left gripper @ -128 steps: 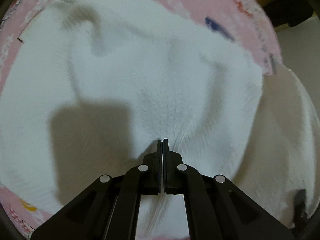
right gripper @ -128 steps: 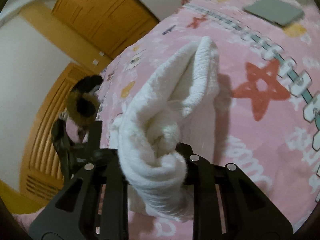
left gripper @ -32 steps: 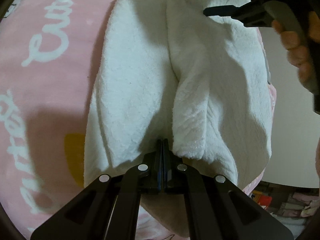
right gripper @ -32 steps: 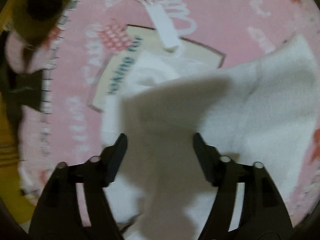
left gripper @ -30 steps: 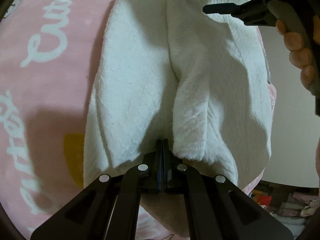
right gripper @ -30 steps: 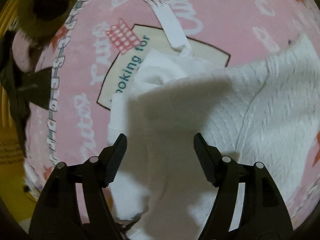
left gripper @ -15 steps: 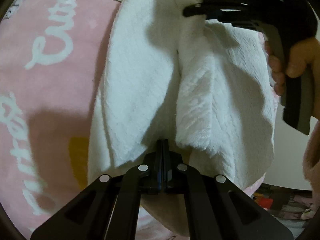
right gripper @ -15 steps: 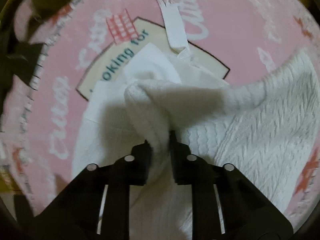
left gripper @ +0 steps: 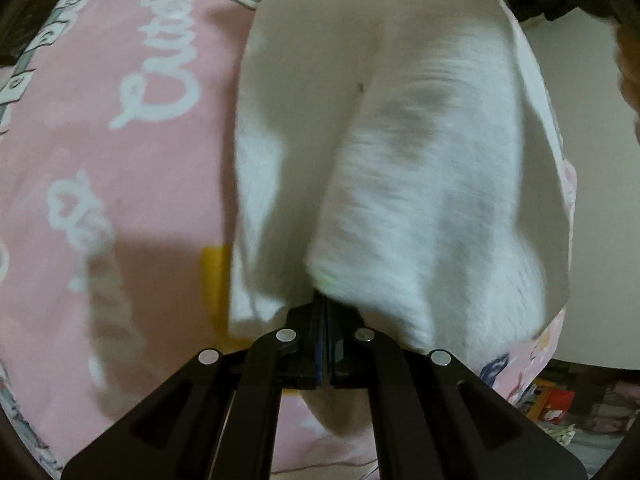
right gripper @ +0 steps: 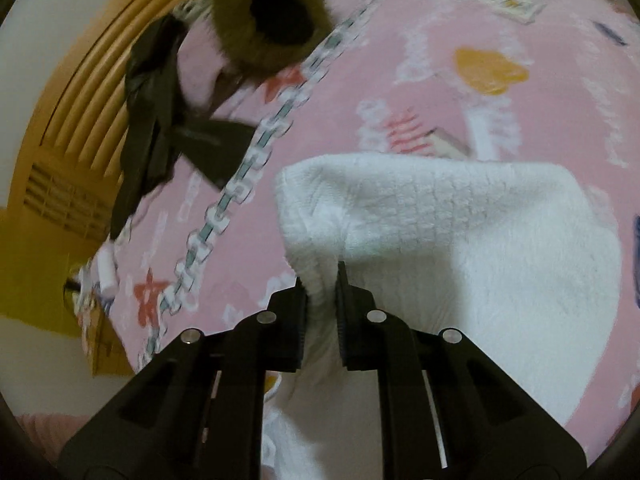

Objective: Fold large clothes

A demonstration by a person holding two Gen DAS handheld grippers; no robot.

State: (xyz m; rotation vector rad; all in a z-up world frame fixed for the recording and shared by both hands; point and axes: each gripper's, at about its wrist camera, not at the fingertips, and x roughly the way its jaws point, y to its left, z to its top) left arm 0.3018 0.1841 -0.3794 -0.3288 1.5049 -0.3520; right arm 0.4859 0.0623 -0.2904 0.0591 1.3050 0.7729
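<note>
A white fluffy garment (left gripper: 420,200) lies on a pink printed blanket (left gripper: 120,160), folded lengthwise, with one long fold raised off the bed. My left gripper (left gripper: 322,300) is shut on the near end of that fold, and the cloth spreads away from its tips. In the right wrist view the same white garment (right gripper: 480,240) hangs over the pink blanket (right gripper: 400,80). My right gripper (right gripper: 322,276) is shut on a bunched corner of it, with cloth pressed between both pads and lifted above the bed.
A brown furry item (right gripper: 272,12) and a black garment (right gripper: 152,100) lie at the far left of the bed, beside wooden furniture (right gripper: 60,140). The bed's edge runs down the right of the left wrist view, with floor clutter (left gripper: 560,400) below. A hand (left gripper: 628,60) shows at the top right.
My right gripper went from wide open over the garment to shut on a bunched corner, then rose and tilted with it. The left gripper stayed shut and rose slightly. The raised fold grew taller.
</note>
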